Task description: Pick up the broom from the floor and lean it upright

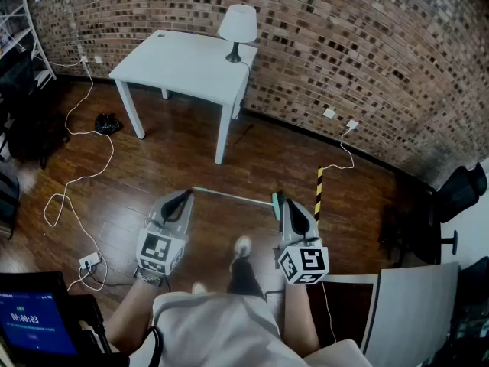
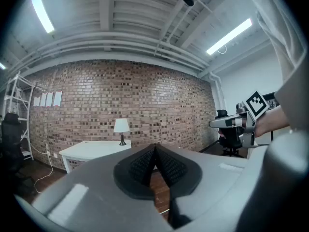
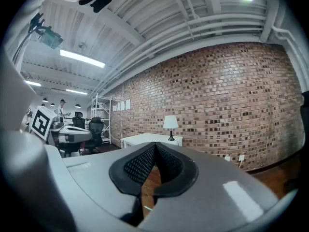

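In the head view the broom [image 1: 233, 196] lies flat on the wooden floor, its thin pale handle running left to right and its green end [image 1: 276, 205] at the right. My left gripper [image 1: 186, 194] hovers over the handle's left end, shut and empty. My right gripper [image 1: 284, 202] is above the green end and hides part of it; it too is shut on nothing. Both are held about level. In the left gripper view [image 2: 154, 148] and the right gripper view [image 3: 155, 145] the black pads meet at their tips, facing the brick wall.
A white table [image 1: 191, 63] with a lamp [image 1: 238, 27] stands against the brick wall ahead. White cables [image 1: 76, 182] and a power strip [image 1: 89, 262] lie at left. A yellow-black striped post [image 1: 318, 192] stands right of the broom. An office chair [image 1: 458, 193] is at right.
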A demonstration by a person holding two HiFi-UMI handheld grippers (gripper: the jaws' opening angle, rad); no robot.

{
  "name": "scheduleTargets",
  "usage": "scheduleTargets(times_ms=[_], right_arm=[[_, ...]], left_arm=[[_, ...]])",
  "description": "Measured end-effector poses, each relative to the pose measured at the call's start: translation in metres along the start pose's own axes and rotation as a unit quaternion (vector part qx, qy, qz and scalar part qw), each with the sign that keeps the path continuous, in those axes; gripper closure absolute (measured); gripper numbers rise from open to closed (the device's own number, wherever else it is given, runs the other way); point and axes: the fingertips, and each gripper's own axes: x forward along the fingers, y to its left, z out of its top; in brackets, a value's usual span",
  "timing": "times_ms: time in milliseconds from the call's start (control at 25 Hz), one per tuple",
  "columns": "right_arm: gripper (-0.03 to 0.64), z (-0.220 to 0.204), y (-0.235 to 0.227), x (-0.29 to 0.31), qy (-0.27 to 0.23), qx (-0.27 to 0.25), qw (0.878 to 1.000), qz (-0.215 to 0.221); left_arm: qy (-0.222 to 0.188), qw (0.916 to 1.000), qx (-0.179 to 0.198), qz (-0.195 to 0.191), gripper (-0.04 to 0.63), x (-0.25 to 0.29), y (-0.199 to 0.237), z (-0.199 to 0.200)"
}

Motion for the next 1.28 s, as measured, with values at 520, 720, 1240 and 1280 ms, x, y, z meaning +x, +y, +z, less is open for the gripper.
scheduleTargets(times_ms=[520,720,1240,1280], right_arm=[[0.604,0.02,-0.133,0.133,-0.009,-0.025,0.999,0.031],[0.604,0.042,-0.195,0.177,-0.009,-0.054,0.997,0.049],[0.603,0.024,-0.243,0.24,0.012,-0.034,0.999,0.036],[0.603,0.023,-0.243,0.242,0.015,-0.039,0.999,0.033]], left_arm=[[-0.007,0.9995,0.011,0.028,0.595,0.181,0.006,0.02],[-0.003,0.999,0.022,0.04,0.595,0.25,0.0,0.039],[0.03,0.9987,0.009,0.04,0.595,0.317,0.022,0.019],[0.031,0.9988,0.008,0.037,0.595,0.321,0.025,0.017]])
